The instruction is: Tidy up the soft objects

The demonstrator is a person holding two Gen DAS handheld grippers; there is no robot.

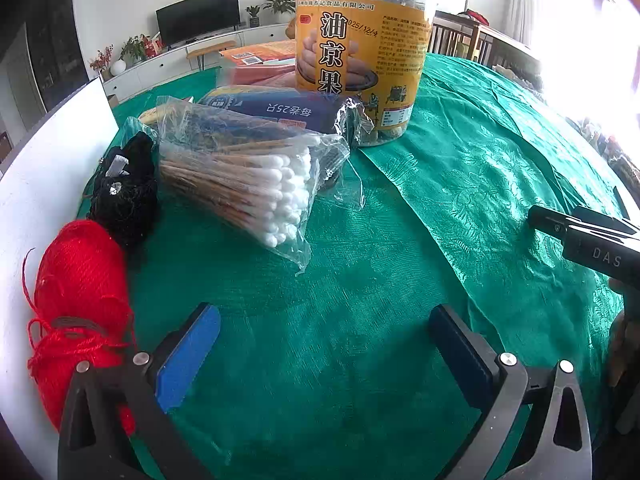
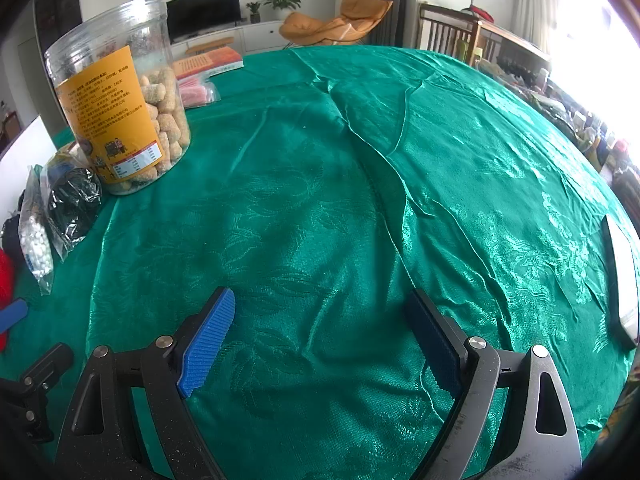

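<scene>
Left claw point(image 1: 324, 344) wide open, empty, beside red yarn point(image 1: 80, 280), right claw point(image 2: 320, 336) wide open, empty, above green cloth point(image 2: 360, 184)

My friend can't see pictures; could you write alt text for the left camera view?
An open left gripper hovers over a green tablecloth, near red yarn, black yarn, bagged cotton swabs and a snack jar.

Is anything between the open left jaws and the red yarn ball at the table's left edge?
Nothing visible. The red yarn ball lies just left of the left gripper, with only green cloth between.
</scene>
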